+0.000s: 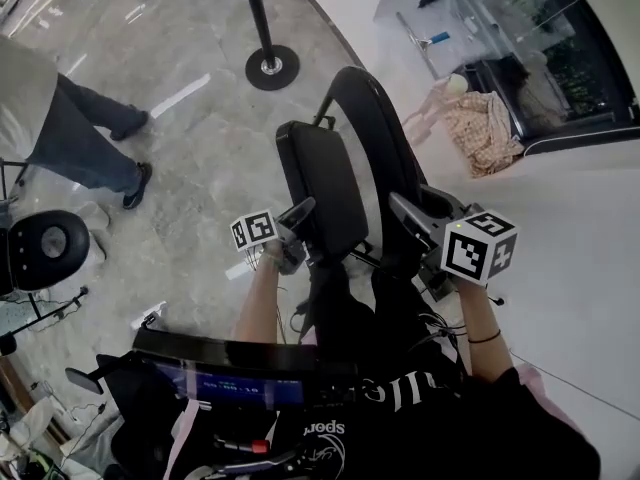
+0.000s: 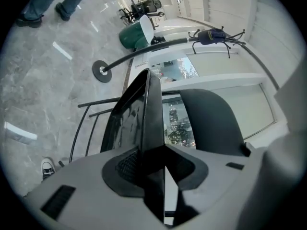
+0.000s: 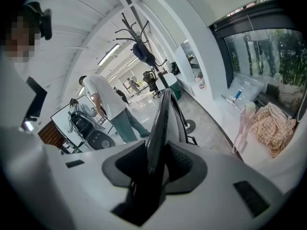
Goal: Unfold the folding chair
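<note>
The folding chair (image 1: pixel 345 158) stands on the marble floor (image 1: pixel 200 138) right in front of the person. It is folded, with its black seat (image 1: pixel 325 173) tipped up on edge close to the curved backrest (image 1: pixel 365 108). From the chair's middle, the left gripper (image 1: pixel 300 230) comes in at about 7 o'clock. Its jaws stand apart astride the seat's near edge, and a thin line of light shows between the panel and one pad, so it is loose around the seat and not clamped on it. The right gripper (image 1: pixel 412 213) sits at about 4 o'clock. Its jaws straddle the backrest's rim the same way, parted around it without pinching. At 12 o'clock from the chair a black post rises from a round base (image 1: pixel 272 66). At 9 o'clock a bystander in jeans (image 1: pixel 90 138) stands on the floor, and below them at 8 o'clock is a round black stool (image 1: pixel 45 246). A checked cloth (image 1: pixel 488 128) lies crumpled against the glass wall at 2 o'clock. A dark screen (image 1: pixel 240 383) sits at 6 o'clock, close to the person's body.
</note>
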Motion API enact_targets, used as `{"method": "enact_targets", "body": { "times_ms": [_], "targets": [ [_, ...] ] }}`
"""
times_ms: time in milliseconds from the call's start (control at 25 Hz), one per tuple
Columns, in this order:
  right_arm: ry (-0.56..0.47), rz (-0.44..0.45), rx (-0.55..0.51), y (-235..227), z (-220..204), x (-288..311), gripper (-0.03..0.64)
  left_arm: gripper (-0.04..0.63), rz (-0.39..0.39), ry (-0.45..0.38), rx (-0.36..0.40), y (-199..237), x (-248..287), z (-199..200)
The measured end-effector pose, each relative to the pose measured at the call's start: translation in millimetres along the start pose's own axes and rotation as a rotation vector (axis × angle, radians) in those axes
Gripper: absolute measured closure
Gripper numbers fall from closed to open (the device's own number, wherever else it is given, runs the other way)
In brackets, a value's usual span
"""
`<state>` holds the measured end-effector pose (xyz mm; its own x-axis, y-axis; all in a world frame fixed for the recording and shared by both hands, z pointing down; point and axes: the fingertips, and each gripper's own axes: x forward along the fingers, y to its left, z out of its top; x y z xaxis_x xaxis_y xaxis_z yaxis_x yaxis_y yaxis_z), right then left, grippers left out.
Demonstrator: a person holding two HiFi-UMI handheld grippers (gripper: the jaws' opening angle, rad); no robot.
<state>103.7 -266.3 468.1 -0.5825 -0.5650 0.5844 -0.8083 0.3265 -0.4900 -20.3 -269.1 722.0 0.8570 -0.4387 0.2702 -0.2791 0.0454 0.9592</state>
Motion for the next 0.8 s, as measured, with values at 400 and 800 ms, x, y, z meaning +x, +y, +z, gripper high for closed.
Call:
{"method": "enact_targets", "body": {
  "times_ms": [400, 800],
  "targets": [
    [0.065, -0.122, -0.015, -60.6, -8.1, -5.4, 0.486, 0.448, 0.032, -0.014, -0.019, 58.4, -35.7, 15.1],
    [0.082, -0.222, 0.005, -114.4, -16.5, -6.7, 0.491, 0.419, 0.037, -0.054, -0.004, 98.0, -46.6, 22.9]
  ]
}}
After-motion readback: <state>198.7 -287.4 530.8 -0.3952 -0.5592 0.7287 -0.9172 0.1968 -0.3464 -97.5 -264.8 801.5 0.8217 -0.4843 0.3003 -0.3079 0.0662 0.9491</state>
